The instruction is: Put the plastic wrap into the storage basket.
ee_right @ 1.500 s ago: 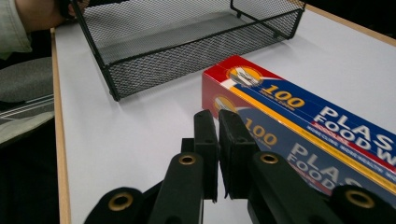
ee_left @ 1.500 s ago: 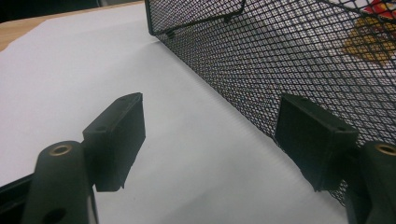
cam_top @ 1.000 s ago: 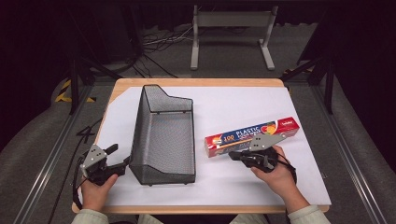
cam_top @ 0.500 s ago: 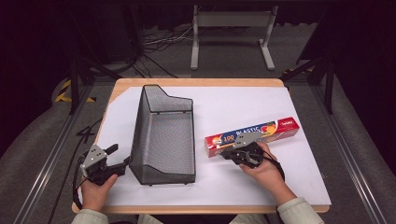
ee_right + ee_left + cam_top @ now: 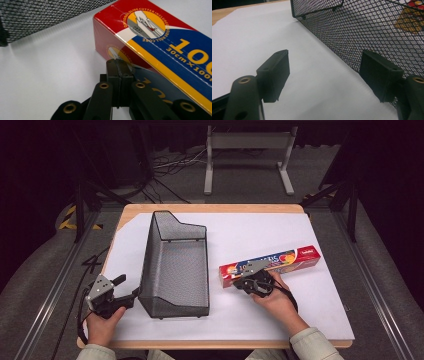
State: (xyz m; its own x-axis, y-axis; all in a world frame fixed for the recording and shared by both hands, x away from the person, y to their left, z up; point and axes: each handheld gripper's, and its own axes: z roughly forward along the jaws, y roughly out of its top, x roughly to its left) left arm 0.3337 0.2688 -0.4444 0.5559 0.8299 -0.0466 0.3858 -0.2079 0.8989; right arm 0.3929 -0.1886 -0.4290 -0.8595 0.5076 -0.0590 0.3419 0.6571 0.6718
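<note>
A long red, blue and yellow box of plastic wrap [image 5: 295, 259] lies at an angle on the white sheet, right of centre. My right gripper [image 5: 240, 280] is shut, with its tips against the box's near side close to the left end. In the right gripper view the closed jaws [image 5: 119, 63] meet the box [image 5: 160, 37] at its lower face and hold nothing. A black mesh basket [image 5: 175, 265] stands left of centre. My left gripper [image 5: 129, 286] rests open by the basket's near left corner. In the left gripper view [image 5: 324, 67], the mesh wall [image 5: 367, 30] sits just beyond the right jaw.
A white sheet [image 5: 250, 320] covers most of the wooden table [image 5: 210, 208]. The mesh basket's corner [image 5: 45, 12] lies a short way left of the box's end. Beyond the table stands a grey metal frame [image 5: 247, 150], with cables on the floor.
My right gripper has slid left along the box's near side toward its left end and dropped a little. The left gripper, basket and box have stayed put.
</note>
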